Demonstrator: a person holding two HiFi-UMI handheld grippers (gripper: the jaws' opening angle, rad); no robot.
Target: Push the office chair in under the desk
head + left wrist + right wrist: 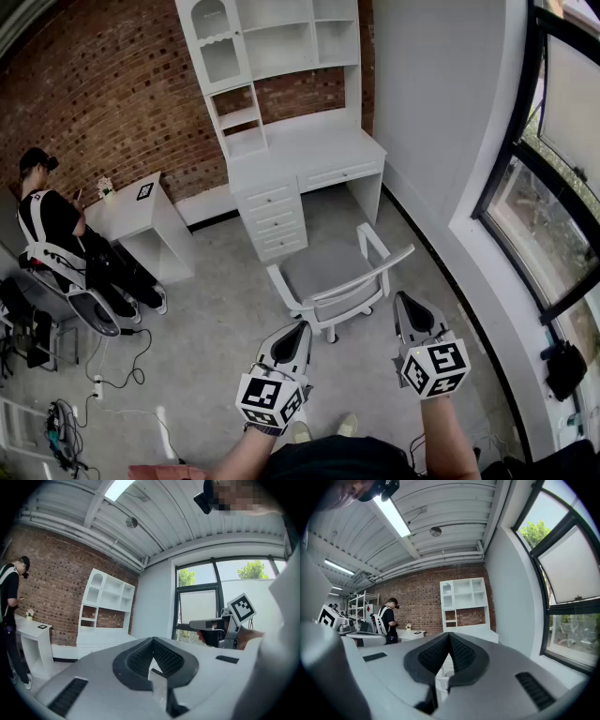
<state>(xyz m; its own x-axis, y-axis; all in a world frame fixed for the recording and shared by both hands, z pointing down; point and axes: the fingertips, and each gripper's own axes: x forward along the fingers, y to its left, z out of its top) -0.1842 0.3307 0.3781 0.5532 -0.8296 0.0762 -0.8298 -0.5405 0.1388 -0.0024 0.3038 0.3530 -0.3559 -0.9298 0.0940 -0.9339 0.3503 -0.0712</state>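
Observation:
The office chair (330, 277), white-framed with a grey seat, stands on the floor in front of the white desk (302, 153), clear of its knee space and turned slightly. Its backrest rail faces me. My left gripper (299, 326) hovers just short of the chair's near left side, shut and empty. My right gripper (404, 297) is held beside the right end of the backrest, also shut with nothing in it. The left gripper view looks over the closed left gripper (153, 640) toward the desk's hutch (104, 598) and the right gripper (216, 625). In the right gripper view the right gripper (449, 636) is closed.
A chest of drawers (272, 220) fills the desk's left half. A person (54, 223) sits at a small white table (142, 214) to the left. Cables and a power strip (97, 383) lie on the floor at left. A white wall (441, 103) and windows (548, 187) bound the right.

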